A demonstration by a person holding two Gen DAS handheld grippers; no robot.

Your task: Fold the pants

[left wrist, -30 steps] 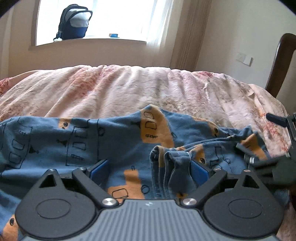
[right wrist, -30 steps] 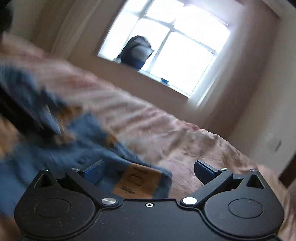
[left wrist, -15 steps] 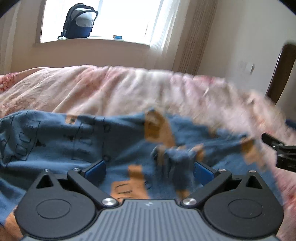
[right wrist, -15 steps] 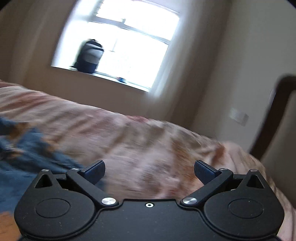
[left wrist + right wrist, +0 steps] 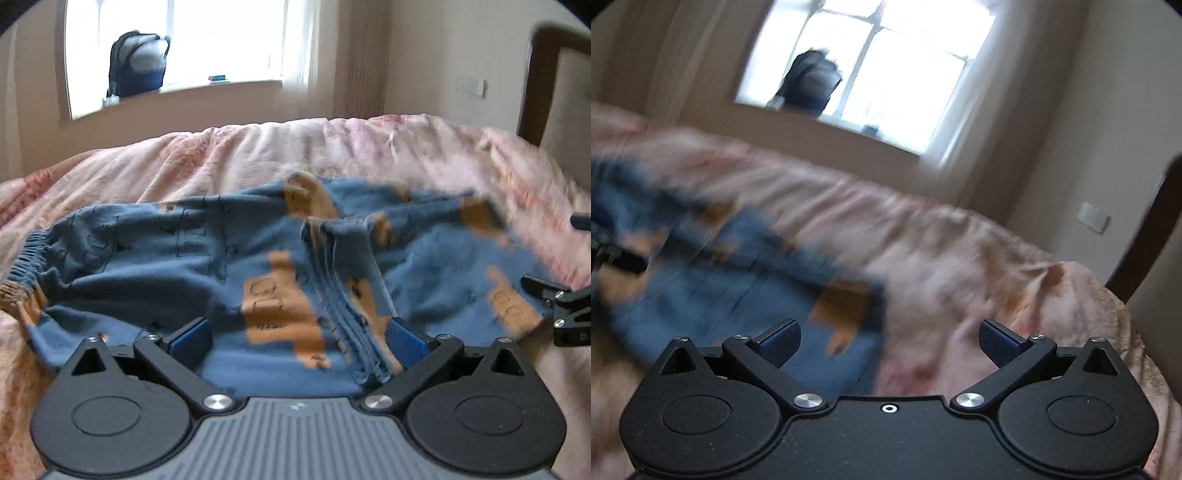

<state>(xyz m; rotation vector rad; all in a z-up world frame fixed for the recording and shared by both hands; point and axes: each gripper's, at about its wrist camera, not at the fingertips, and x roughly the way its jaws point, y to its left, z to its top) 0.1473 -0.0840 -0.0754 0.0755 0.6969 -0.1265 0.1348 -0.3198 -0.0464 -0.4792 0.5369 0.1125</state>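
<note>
Blue pants (image 5: 192, 266) with orange patches lie spread on a pink bedspread (image 5: 258, 155), elastic waistband at the far left. A bunched ridge of fabric (image 5: 343, 280) runs toward my left gripper (image 5: 297, 338), which is open just above the cloth, the ridge next to its right finger (image 5: 406, 338). My right gripper (image 5: 888, 338) is open and empty, over the pants' right edge (image 5: 846, 306), blurred. It also shows in the left wrist view (image 5: 565, 314) at the right edge.
A dark backpack (image 5: 138, 62) sits on the windowsill behind the bed. A dark wooden headboard (image 5: 543, 74) rises at the right. The bedspread slopes off toward the right (image 5: 1052, 295).
My left gripper has pulled back and risen, so more of the pants and the waistband show. My right gripper swung away to the right, then back over the pants' right edge.
</note>
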